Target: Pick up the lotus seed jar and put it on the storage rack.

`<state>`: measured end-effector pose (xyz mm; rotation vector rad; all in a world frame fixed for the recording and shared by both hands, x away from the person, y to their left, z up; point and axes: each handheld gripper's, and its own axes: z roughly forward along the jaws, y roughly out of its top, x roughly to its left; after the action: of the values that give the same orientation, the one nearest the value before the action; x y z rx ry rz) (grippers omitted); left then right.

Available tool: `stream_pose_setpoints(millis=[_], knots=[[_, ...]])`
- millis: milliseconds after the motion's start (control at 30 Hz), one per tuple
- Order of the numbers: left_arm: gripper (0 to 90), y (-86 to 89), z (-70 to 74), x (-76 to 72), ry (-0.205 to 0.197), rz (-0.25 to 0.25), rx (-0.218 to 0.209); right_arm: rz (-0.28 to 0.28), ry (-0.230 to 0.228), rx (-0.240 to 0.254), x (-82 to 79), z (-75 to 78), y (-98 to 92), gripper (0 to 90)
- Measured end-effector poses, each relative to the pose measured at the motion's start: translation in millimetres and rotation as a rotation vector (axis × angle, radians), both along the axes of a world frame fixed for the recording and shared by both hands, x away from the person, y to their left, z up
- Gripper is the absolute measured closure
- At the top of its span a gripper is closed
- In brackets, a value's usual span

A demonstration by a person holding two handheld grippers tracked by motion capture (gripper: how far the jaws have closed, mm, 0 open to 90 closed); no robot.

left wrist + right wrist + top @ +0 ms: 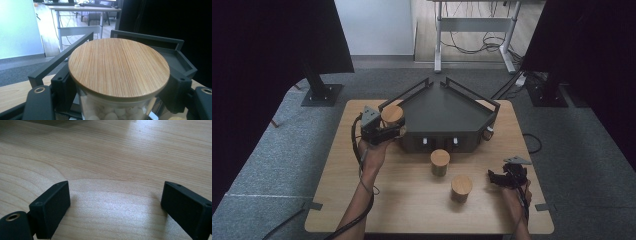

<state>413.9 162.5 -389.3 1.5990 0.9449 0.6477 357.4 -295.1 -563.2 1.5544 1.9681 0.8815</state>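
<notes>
The left gripper point(396, 131) clenches a clear glass jar with a round bamboo lid point(118, 71) at the dark tray's point(447, 112) nine o'clock; the right gripper point(115, 202) gapes released over the pale wooden table point(112, 152).

A: From my screen the jar point(117, 110) looks like clear, glossy glass, with a matt bamboo lid point(118, 67) of fine straight grain.

B: I see the same. The left gripper point(117, 100) pads are matt black plastic, slightly rough.

A: The table point(112, 150) is pale wood with a smooth, soft sheen.

B: And the dark tray point(447, 112) I'd call matt, metal or plastic, I cannot tell.
</notes>
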Motion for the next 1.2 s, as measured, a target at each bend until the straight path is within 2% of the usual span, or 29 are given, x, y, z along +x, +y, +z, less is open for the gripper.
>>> stream_pose_setpoints(millis=[567,1200], knots=[[25.9,-9.9,6.7,23.2,0.003,0.005,-0.024,0.002,0.0,0.0,0.1,0.0,-0.1,8.1],[25.9,-27.0,3.9,45.3,0.006,0.021,0.009,0.005,0.0,0.0,0.3,0.0,-0.2,8.1]])
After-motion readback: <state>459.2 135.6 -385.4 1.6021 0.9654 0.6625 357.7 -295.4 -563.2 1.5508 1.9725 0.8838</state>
